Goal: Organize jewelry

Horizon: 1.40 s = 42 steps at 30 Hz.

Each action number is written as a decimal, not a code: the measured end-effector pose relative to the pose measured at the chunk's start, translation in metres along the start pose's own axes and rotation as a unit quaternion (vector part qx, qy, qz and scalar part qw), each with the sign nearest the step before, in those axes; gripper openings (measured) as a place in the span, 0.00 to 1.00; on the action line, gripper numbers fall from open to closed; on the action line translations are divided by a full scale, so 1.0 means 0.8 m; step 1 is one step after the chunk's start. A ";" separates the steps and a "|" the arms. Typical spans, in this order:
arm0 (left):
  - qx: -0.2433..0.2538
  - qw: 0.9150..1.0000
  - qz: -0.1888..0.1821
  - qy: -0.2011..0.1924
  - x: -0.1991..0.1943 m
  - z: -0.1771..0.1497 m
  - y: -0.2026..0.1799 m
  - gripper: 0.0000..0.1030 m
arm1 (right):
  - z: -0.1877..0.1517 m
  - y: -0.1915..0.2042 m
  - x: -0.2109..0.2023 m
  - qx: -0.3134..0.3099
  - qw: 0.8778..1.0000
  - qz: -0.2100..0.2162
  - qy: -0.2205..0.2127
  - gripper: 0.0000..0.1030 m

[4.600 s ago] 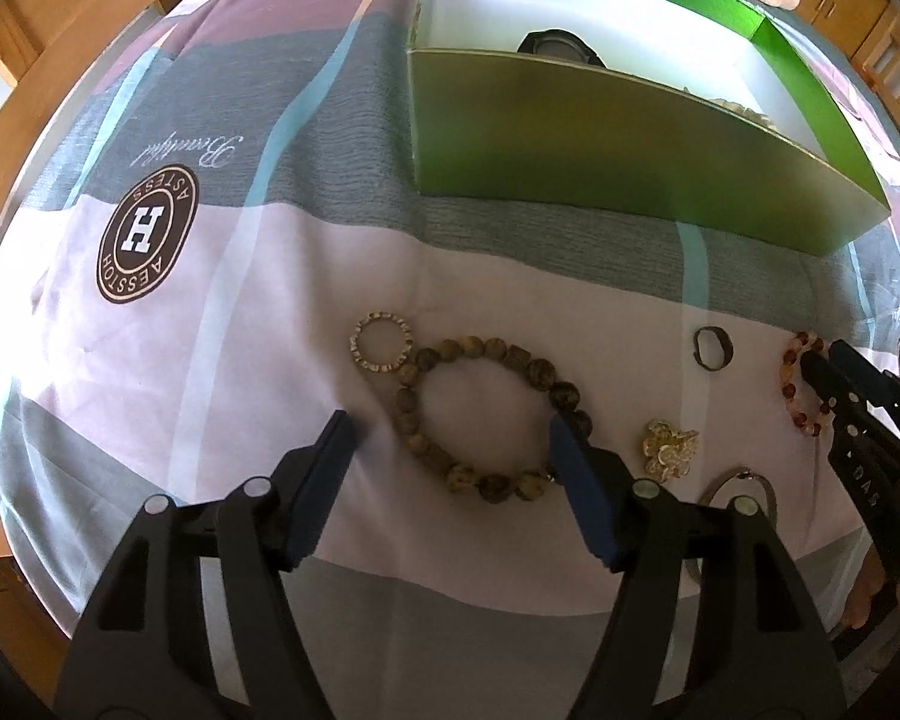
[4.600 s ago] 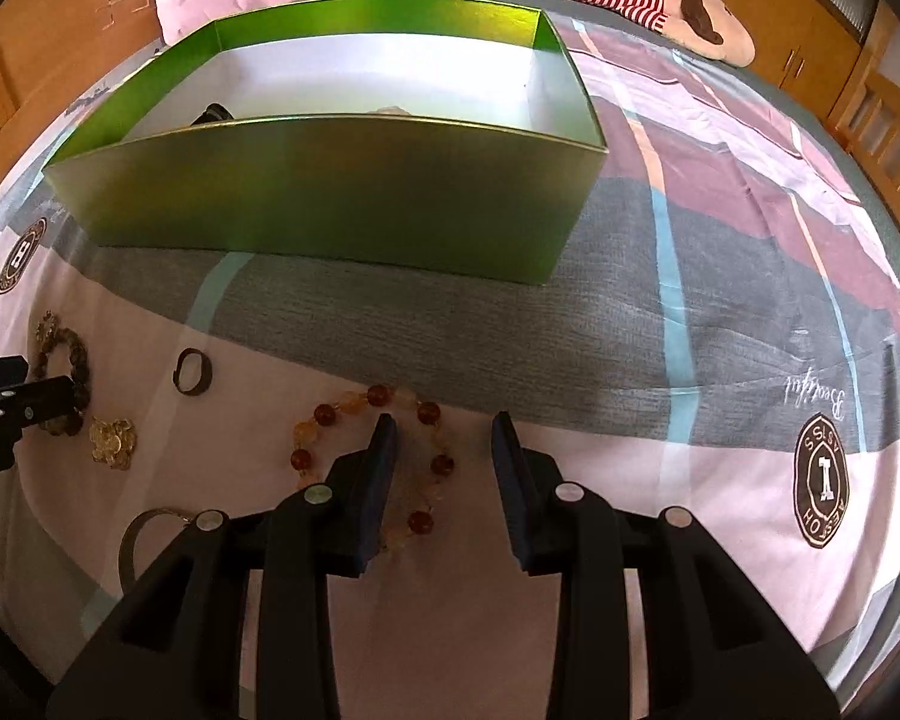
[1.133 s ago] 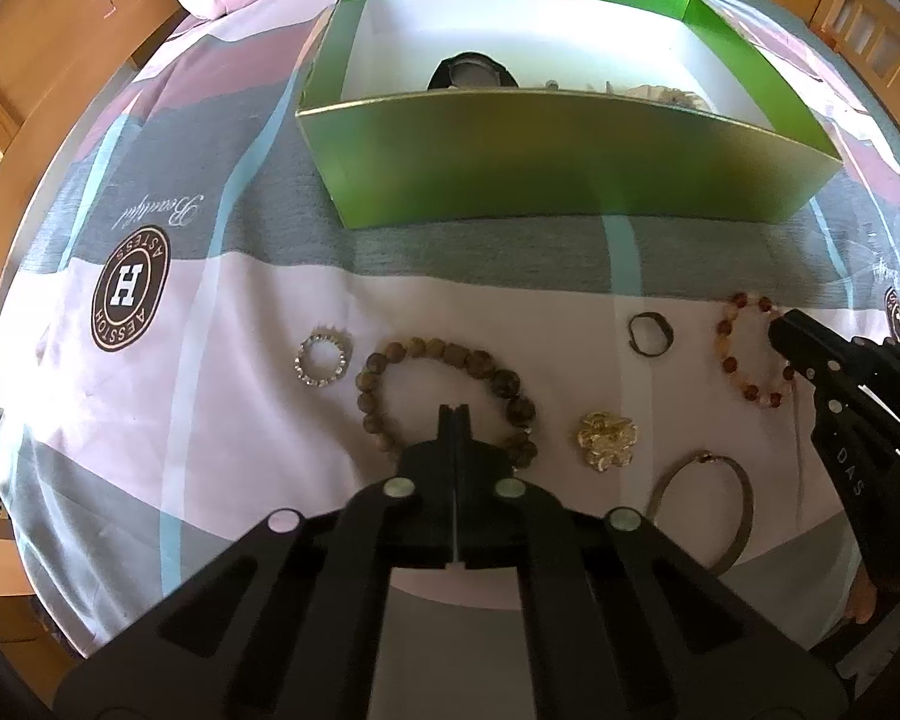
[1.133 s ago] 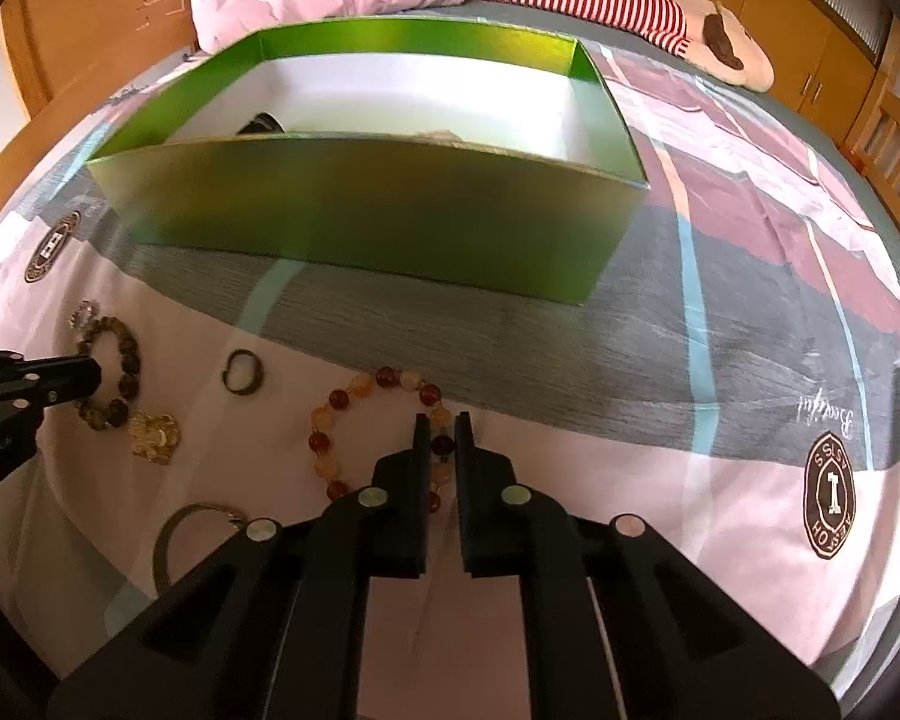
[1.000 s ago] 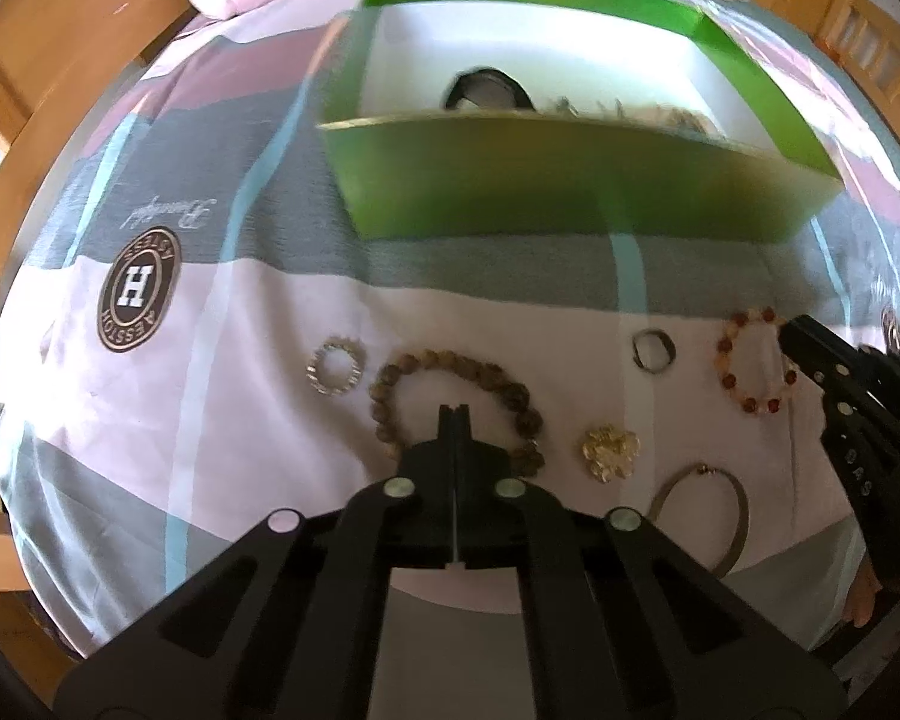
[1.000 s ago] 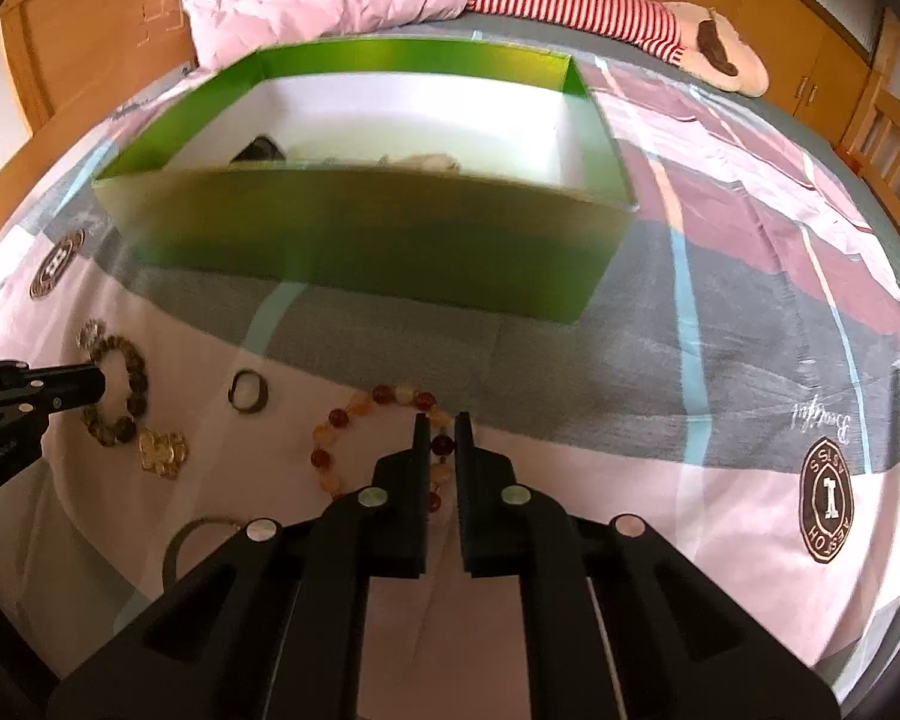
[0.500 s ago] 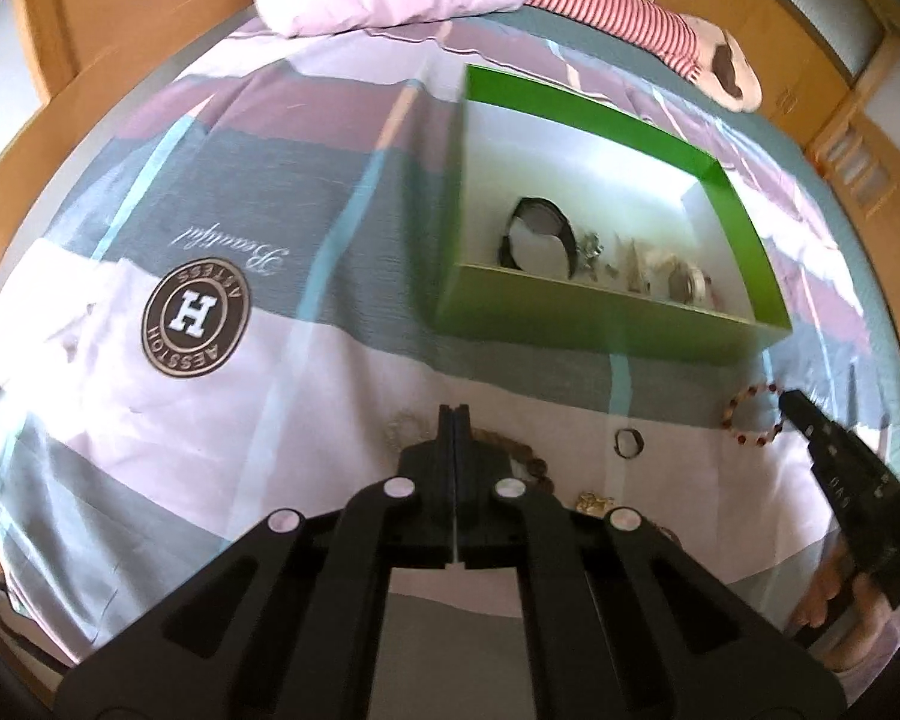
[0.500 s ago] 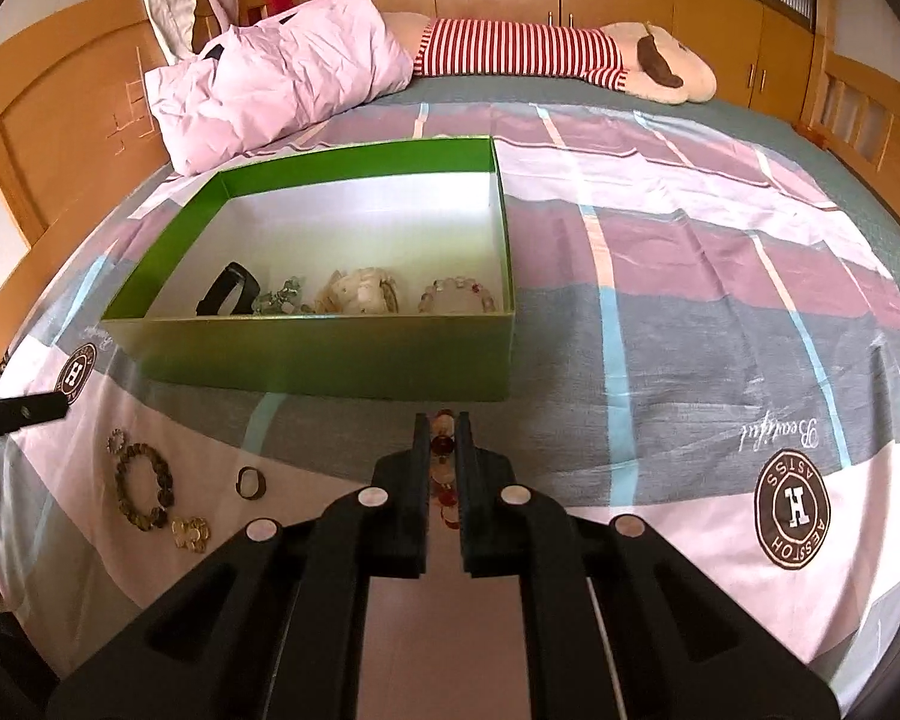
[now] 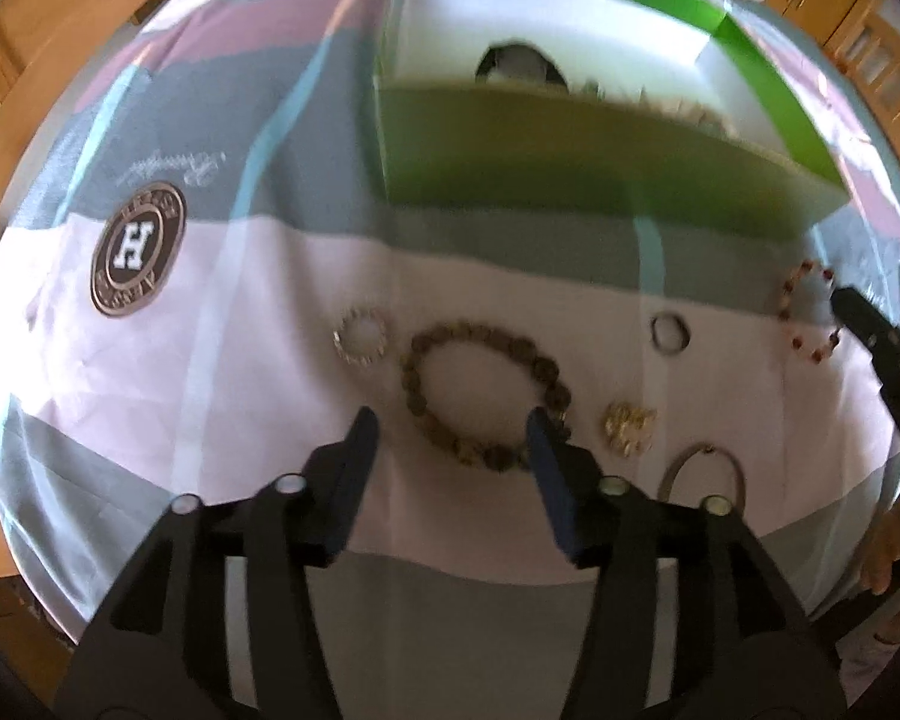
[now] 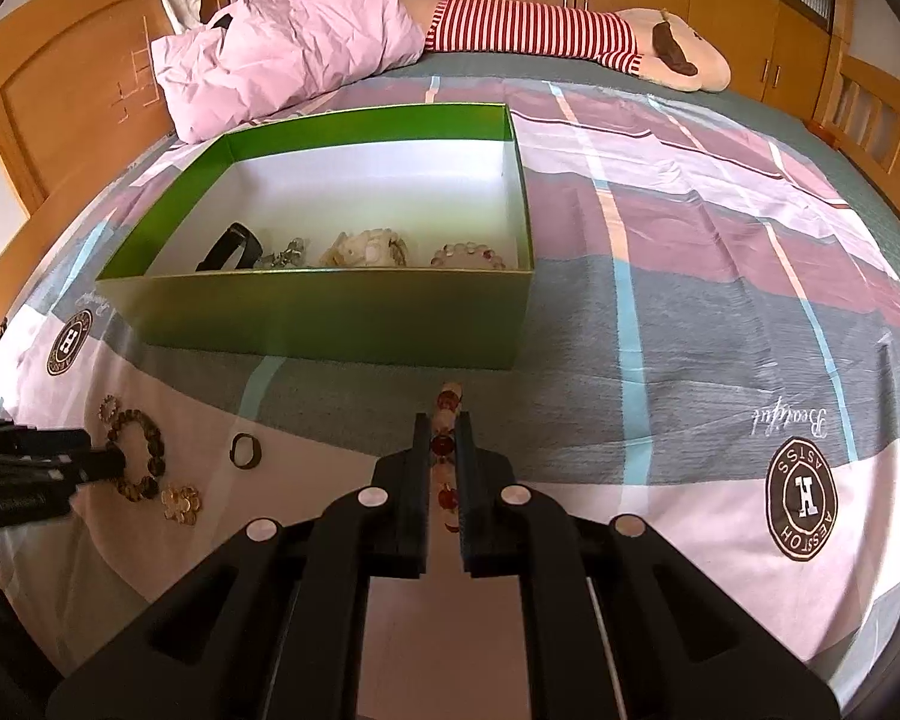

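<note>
R tongs [image 10: 444, 441] clamped on 1 red/amber bead bracelet [image 10: 447, 420], held off the bedspread [image 10: 720, 330], in front of the green box [image 10: 330, 318] near its R corner. L tongs [image 9: 450, 438] spread wide, low over 1 brown bead bracelet [image 9: 486, 396]; L finger [image 9: 354, 468] sits outside the loop, R finger [image 9: 549, 480] at its R edge; contact can't be told, view is blurred. On the bedspread around it: 1 small sparkly ring-shaped piece [image 9: 360, 336] just L of the brown bracelet, 1 dark ring [image 9: 669, 333], 1 gold cluster [image 9: 629, 427], 1 thin metal bangle [image 9: 702, 474]. Inside the box, along the near wall, approx 4 items: 1 black watch [image 10: 231, 249], 1 silvery piece [image 10: 285, 255], 1 pale heap [image 10: 366, 249], 1 pale bead bracelet [image 10: 468, 255]. 2 round H logos show in R view, 1 in L view.
</note>
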<state>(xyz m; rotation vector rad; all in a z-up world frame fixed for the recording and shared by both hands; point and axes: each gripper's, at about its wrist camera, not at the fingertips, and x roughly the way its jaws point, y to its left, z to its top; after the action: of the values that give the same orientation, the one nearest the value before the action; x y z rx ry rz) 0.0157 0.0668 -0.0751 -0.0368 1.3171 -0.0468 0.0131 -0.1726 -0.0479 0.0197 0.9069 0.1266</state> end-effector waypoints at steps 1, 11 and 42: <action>0.001 1.000 0.000 0.005 0.003 -0.002 -0.001 0.56 | 0.000 0.001 0.001 -0.001 1.000 0.000 0.001 0.07; 0.027 1.000 -0.011 -0.004 0.006 -0.005 -0.020 0.10 | -0.005 0.008 0.007 -0.013 1.000 0.000 0.009 0.07; 0.033 0.999 -0.013 -0.008 0.013 0.000 -0.036 0.45 | -0.011 0.009 0.012 -0.019 1.000 -0.002 0.019 0.07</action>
<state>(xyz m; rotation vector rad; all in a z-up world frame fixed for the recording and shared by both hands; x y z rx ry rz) 0.0178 0.0372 -0.0837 0.0012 1.2987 -0.1122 0.0114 -0.1645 -0.0599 -0.0210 0.9412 0.1410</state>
